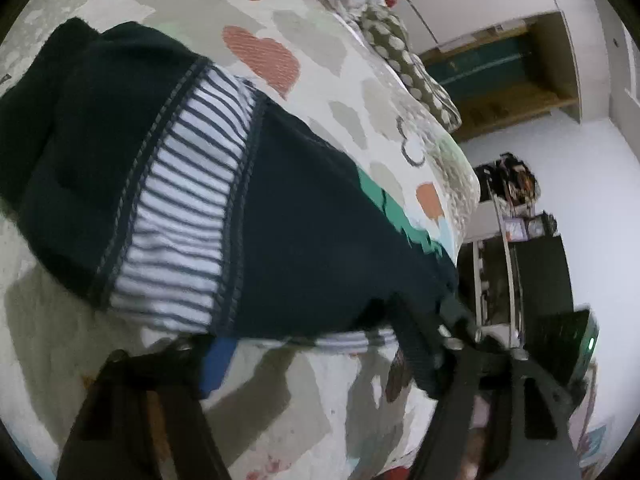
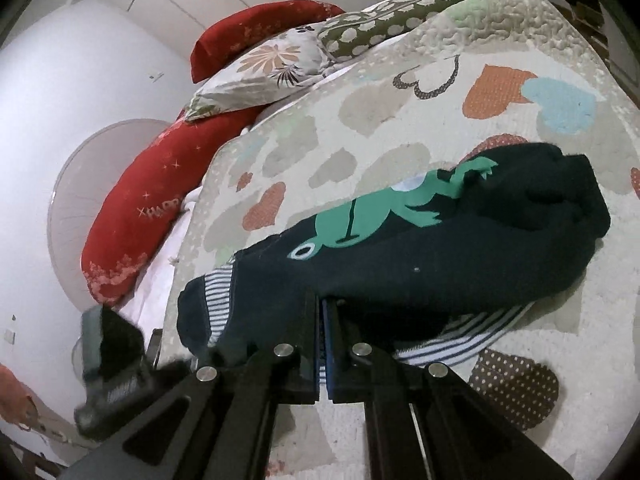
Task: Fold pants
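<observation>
Small dark navy pants (image 1: 304, 240) with a striped lining and a green frog print (image 2: 360, 220) lie on a heart-patterned quilt (image 1: 280, 392). In the left wrist view my left gripper (image 1: 304, 344) has its fingers (image 1: 216, 364) spread wide, one on each side of the pants' near hem; the fabric edge lies between them. In the right wrist view my right gripper (image 2: 323, 312) is shut, its blue pads pinching the near edge of the pants (image 2: 460, 256). The left gripper (image 2: 108, 344) shows at the lower left of that view.
Red pillows (image 2: 132, 208), a floral pillow (image 2: 264, 68) and a dotted olive pillow (image 2: 380, 24) lie at the head of the bed. A round fan (image 2: 76, 184) stands by the white wall. A shelf with clutter (image 1: 516, 216) stands past the bed edge.
</observation>
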